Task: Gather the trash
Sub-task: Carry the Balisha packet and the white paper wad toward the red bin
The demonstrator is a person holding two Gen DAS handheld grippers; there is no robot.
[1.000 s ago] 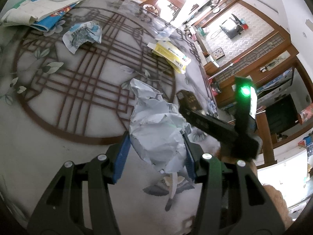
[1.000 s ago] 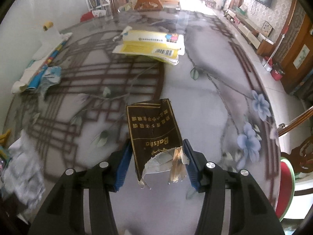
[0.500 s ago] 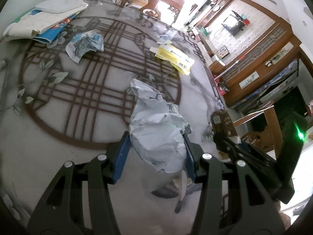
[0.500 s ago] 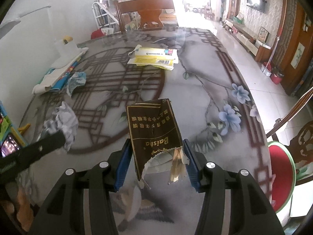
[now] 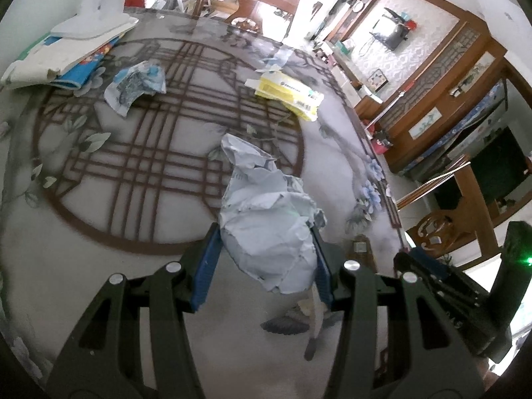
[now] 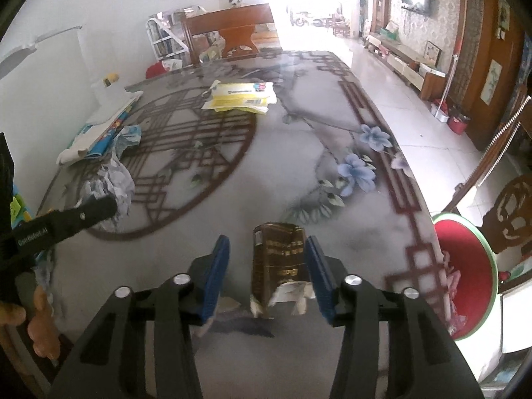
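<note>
My left gripper [image 5: 264, 259] is shut on a crumpled white paper [image 5: 266, 219], lifted just above the patterned table [image 5: 99, 232]. The right wrist view shows that paper [image 6: 113, 183] at the left, with a left finger [image 6: 66, 219] against it. My right gripper [image 6: 266, 276] hangs over the near table edge, its jaws closing. A torn dark brown packet [image 6: 279, 259] stands between them. It rests against the right pad, and a clear gap separates it from the left pad. A flattened yellow box [image 6: 239, 96] and a crumpled blue-white wrapper [image 6: 128, 136] lie farther back.
Books and papers [image 5: 66, 56] are stacked at the table's far left under a white lamp base. A red-seated wooden chair [image 6: 465, 266] stands off the right edge. A person's hand [image 6: 40, 316] holds the left gripper. Tiled floor and cabinets lie beyond.
My right gripper drew back toward the near table edge. The brown packet, first gripped broadside, now shows narrow with a gap on its left. The left gripper kept the paper.
</note>
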